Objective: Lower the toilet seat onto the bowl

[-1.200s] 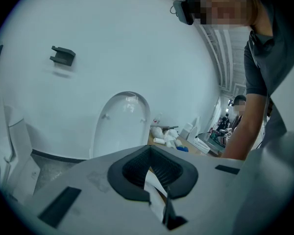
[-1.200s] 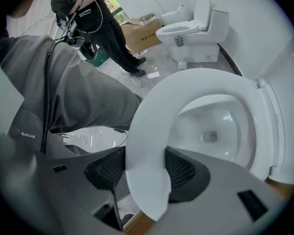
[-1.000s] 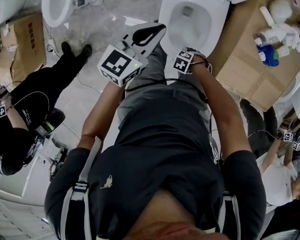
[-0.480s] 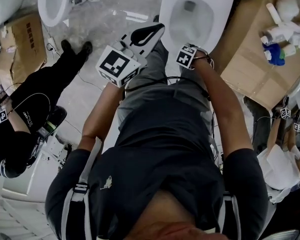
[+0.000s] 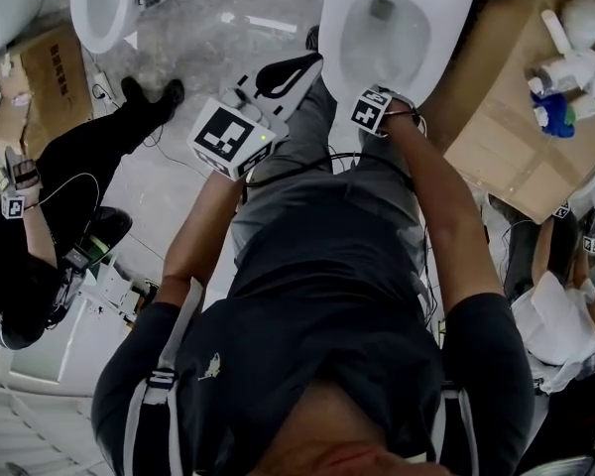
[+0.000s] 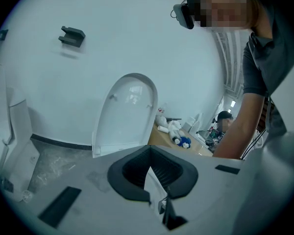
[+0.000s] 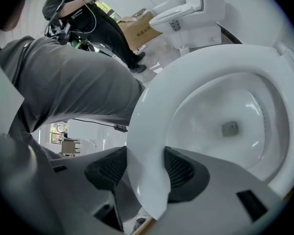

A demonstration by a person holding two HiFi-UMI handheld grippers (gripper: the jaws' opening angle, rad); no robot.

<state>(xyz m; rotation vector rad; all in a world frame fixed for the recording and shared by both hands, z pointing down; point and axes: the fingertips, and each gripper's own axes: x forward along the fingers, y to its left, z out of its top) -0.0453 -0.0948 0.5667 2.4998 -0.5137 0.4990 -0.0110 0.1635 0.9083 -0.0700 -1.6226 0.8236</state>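
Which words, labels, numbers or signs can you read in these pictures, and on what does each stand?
No text reads clearly.
White print on the bystander's black shirt: too small to read.
Dark print on the cardboard box: blurred.
Square markers on the left cube and right cube: patterns, no letters.

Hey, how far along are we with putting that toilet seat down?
Done: the right claw is clamped on the front rim of the toilet seat, which already lies low over the bowl; the lid stands upright behind. In hand: the seat, gripped from both sides. Left: settle it flat on the bowl's rim, which I can't confirm has happened, then open the claw.
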